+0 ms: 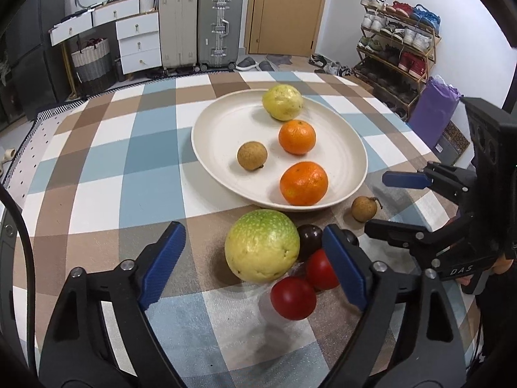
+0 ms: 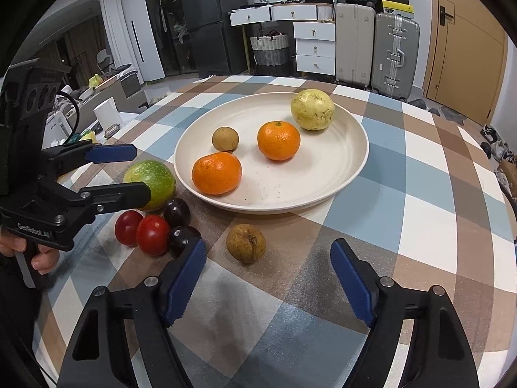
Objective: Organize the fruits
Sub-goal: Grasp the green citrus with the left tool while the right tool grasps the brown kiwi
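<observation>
Cream plate [image 1: 206, 148] on the checked bench [image 1: 106, 168] holds two oranges, a pale guava and a longan, while the left claw [image 1: 252, 265] gapes around the green guava [image 1: 261, 245] and the right claw [image 2: 268, 278] hangs open near the loose longan [image 2: 246, 243].

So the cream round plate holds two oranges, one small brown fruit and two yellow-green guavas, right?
Not quite. The cream round plate holds only one yellow-green guava; the second guava sits on the checked tablecloth beside the plate, as the right wrist view shows. The rest is right.
</observation>
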{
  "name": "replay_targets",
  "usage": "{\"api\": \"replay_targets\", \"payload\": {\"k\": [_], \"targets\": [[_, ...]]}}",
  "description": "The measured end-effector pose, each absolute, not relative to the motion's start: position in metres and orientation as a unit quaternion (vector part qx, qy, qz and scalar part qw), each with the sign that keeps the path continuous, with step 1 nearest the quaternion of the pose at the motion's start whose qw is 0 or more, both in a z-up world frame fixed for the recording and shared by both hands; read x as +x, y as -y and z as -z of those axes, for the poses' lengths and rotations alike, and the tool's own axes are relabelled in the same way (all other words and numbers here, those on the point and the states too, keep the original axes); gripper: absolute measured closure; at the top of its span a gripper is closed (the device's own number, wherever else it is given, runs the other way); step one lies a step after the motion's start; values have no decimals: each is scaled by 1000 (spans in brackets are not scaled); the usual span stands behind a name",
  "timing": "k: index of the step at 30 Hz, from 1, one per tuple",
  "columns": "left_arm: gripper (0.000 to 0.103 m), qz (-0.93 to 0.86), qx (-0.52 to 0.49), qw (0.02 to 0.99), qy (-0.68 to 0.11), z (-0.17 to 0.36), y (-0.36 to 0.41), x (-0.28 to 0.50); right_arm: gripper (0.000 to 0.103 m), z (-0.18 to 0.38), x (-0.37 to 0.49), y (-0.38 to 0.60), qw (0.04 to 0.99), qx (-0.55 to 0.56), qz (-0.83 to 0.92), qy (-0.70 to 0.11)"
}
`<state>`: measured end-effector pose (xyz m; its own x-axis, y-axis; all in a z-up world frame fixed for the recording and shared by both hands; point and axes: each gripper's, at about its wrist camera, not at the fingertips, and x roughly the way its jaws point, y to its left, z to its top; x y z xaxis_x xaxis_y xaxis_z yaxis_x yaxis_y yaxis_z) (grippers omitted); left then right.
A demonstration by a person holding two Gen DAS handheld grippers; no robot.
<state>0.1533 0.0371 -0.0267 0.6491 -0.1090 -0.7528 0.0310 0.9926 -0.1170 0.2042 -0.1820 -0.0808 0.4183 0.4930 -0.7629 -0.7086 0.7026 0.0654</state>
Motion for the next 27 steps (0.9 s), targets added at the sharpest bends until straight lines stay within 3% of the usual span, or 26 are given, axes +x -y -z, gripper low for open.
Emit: {"api": "replay_targets", "payload": {"k": [8, 15, 24, 27], "targets": [[31, 43, -57, 898, -435, 34, -43, 156, 29, 80, 200, 177, 829, -143, -368, -396], [57, 57, -52, 893, -443, 39, -37, 157, 30, 79, 200, 178, 828, -136, -374, -395], [57, 57, -47, 897, -436, 37, -37, 156, 30, 77, 199, 178, 827, -135, -378, -393], [57, 55, -50, 900, -430, 34, -39, 155, 35, 79, 199, 175, 825, -139, -379, -395]]}}
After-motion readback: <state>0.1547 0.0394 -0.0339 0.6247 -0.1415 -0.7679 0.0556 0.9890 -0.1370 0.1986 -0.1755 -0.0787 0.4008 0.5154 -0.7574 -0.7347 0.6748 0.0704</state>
